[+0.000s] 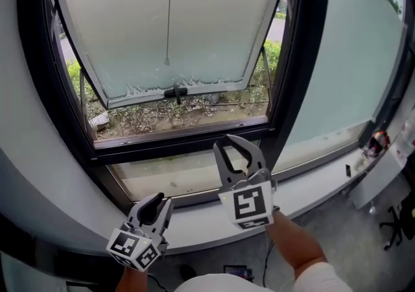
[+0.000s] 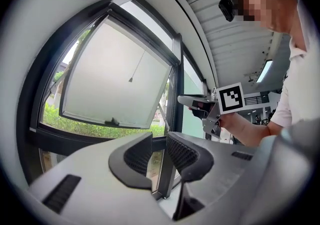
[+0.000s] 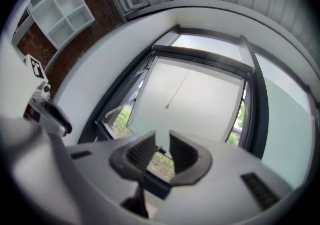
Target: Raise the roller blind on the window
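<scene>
The window's dark frame (image 1: 295,83) holds a sash (image 1: 168,24) tilted outward, with a white frosted pane and a black handle (image 1: 175,93) on its lower edge. A thin pull cord (image 1: 170,12) hangs in front of the pane and ends in a small weight; it also shows as the cord (image 2: 137,69) and the cord (image 3: 177,91). I see no blind fabric or roll in any view. My left gripper (image 1: 155,204) sits low by the sill, open and empty. Further right and higher, my right gripper (image 1: 237,150) is below the sash, open with nothing between its pads. Both are well under the cord.
A white sill (image 1: 311,187) runs below the window, with small items (image 1: 376,145) at its right end. A fixed frosted pane (image 1: 350,57) is to the right. Grass and soil lie outside. A white shelf unit (image 3: 60,4) hangs on a brick wall at the left.
</scene>
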The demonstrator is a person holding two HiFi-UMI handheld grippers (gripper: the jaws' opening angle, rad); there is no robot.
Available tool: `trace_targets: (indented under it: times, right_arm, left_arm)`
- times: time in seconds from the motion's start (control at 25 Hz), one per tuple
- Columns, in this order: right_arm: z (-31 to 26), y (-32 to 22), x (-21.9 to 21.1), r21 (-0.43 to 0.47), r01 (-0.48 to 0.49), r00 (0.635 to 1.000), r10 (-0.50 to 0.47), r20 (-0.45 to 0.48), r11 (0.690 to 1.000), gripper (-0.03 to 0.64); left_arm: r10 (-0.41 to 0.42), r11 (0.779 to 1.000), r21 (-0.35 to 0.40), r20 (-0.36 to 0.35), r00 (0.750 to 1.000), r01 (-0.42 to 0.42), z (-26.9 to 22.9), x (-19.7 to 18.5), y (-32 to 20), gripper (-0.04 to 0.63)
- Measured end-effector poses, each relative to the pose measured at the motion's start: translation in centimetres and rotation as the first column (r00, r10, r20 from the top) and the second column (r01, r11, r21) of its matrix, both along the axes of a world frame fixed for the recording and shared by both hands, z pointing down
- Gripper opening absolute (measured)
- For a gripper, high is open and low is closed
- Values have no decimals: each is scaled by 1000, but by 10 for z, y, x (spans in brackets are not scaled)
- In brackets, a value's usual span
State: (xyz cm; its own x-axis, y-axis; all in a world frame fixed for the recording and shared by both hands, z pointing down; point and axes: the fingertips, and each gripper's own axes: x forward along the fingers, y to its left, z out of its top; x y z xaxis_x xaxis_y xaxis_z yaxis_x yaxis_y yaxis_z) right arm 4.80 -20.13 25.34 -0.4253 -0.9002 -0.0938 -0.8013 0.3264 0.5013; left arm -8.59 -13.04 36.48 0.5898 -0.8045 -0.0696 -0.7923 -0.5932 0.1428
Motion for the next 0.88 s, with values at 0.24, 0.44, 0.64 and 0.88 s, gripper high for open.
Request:
trace_targets:
  times: [0.24,0.44,0.64,0.88]
  right_arm:
    - [26,42,35,-53,28,1000,-28,2,998,91]
    - [35,75,62,-72,37,999,-35,22,997,84]
    - [48,100,81,-95,55,997,-50,51,994,77]
    - [63,125,100,-160,58,993,-41,111,985,63]
  left_arm:
    - [-9,1000,-16,7,1000,9,7,43,46,103]
    - [-28,999,-19,13,1000,29,8,66,82,103]
    - [-39,999,-22,6,999,39,9,84,108,103]
    - [-44,998,-36,6,999,44,9,88,127,103]
